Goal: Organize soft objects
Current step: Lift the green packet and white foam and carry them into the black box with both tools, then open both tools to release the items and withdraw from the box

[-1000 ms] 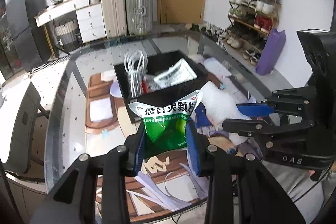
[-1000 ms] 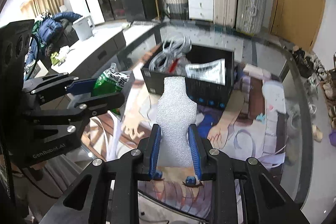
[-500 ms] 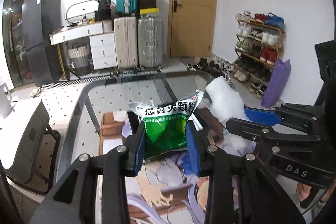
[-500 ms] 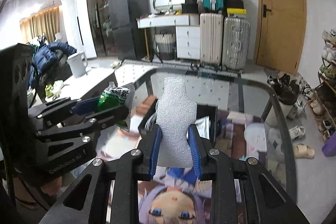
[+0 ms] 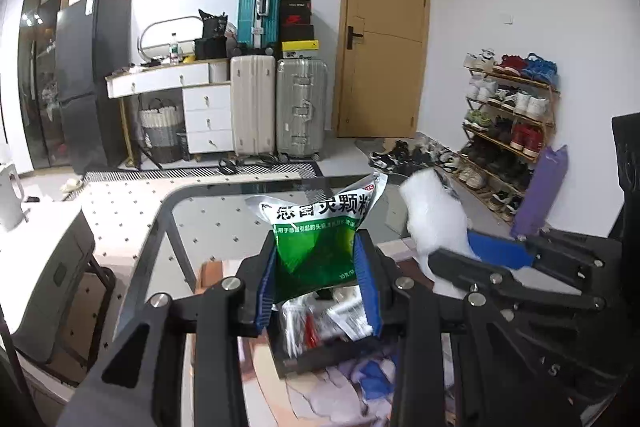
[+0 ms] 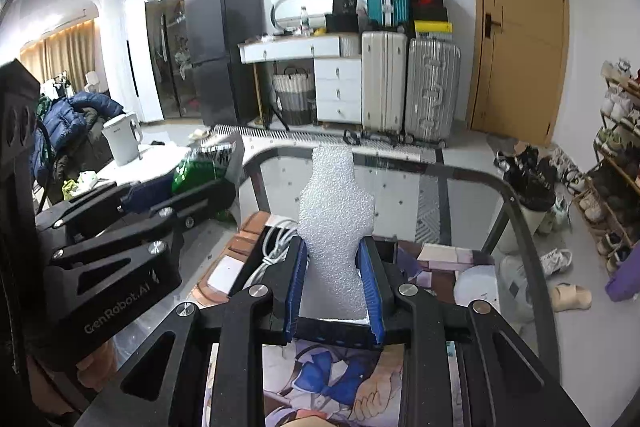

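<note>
A green-and-white foil sachet (image 5: 320, 243) is clamped in the left gripper (image 5: 318, 283); a white foam piece (image 6: 335, 227) is clamped in the right gripper (image 6: 333, 283) (both held above the black open box (image 5: 320, 355) on the tabletop (image 6: 460, 195)).

A green and white medicine sachet (image 5: 316, 239) with Chinese lettering stands upright, pinched at its lower half, its crumpled top flaring wide. At its three o'clock is a white foam sheet (image 6: 336, 227), pebbly in texture and cut with a narrow neck, also held upright. Both hang above an open black bin (image 5: 320, 351) holding white cables and packets.
</note>
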Available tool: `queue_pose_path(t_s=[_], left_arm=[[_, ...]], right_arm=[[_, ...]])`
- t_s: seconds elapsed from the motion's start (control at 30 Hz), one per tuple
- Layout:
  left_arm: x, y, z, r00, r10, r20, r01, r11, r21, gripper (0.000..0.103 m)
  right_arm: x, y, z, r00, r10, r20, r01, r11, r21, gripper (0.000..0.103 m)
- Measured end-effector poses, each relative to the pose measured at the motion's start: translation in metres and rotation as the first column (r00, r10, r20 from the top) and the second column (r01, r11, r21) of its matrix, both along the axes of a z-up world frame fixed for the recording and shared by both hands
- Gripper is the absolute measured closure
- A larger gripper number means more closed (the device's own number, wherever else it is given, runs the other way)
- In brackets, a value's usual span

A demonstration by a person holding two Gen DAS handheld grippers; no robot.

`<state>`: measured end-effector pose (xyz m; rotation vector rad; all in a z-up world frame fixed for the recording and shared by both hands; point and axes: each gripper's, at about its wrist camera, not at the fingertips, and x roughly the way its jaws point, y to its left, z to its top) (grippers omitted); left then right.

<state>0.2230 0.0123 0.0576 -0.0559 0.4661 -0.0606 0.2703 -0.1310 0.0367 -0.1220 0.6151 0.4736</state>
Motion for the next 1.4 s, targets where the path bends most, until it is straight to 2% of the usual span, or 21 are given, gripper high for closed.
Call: queue_pose_path(t_s=[0.2,0.43,0.57,0.7,0.8,1.03,1.13,1.4], left_arm=[[0.035,0.012,-0.021,0.997,-0.001,-0.079,-0.003,0.998,-0.062,0.068],[0.059,0.006,-0.051,0.983,0.033,-0.181,-0.037,0.999,-0.018,0.068],[0.070,0.001,-0.069,0.964,0.018,-0.265,-0.022,1.000,-0.014,0.068],[0.075,-0.002,-0.083,0.944,-0.018,-0.331,-0.002,0.998,-0.061,0.068],[0.076,0.000,-0.090,0.936,-0.011,-0.352,-0.016,0.997,-0.071,0.068],[0.078,-0.005,-0.102,0.923,-0.001,-0.385,-0.006,1.000,-0.019,0.066],[0.081,-0.004,-0.109,0.908,0.011,-0.418,-0.015,1.000,-0.007,0.064],[0.079,-0.009,-0.112,0.915,0.011,-0.403,0.010,0.999,0.048,0.061]], right_arm=[[0.046,0.006,-0.021,0.997,-0.025,-0.076,0.024,1.000,-0.009,0.076],[0.083,0.011,-0.062,0.986,-0.034,-0.165,0.025,0.998,-0.056,0.076],[0.091,0.012,-0.083,0.975,-0.026,-0.219,0.009,0.997,-0.077,0.076],[0.094,0.013,-0.096,0.967,-0.014,-0.256,-0.007,0.997,-0.083,0.076],[0.096,0.013,-0.106,0.958,-0.008,-0.286,-0.019,0.996,-0.093,0.076],[0.100,0.012,-0.121,0.945,-0.010,-0.326,-0.024,0.995,-0.101,0.076],[0.101,0.012,-0.128,0.940,-0.012,-0.341,-0.027,0.993,-0.111,0.076],[0.100,0.011,-0.131,0.942,-0.006,-0.336,-0.035,0.992,-0.118,0.074]])
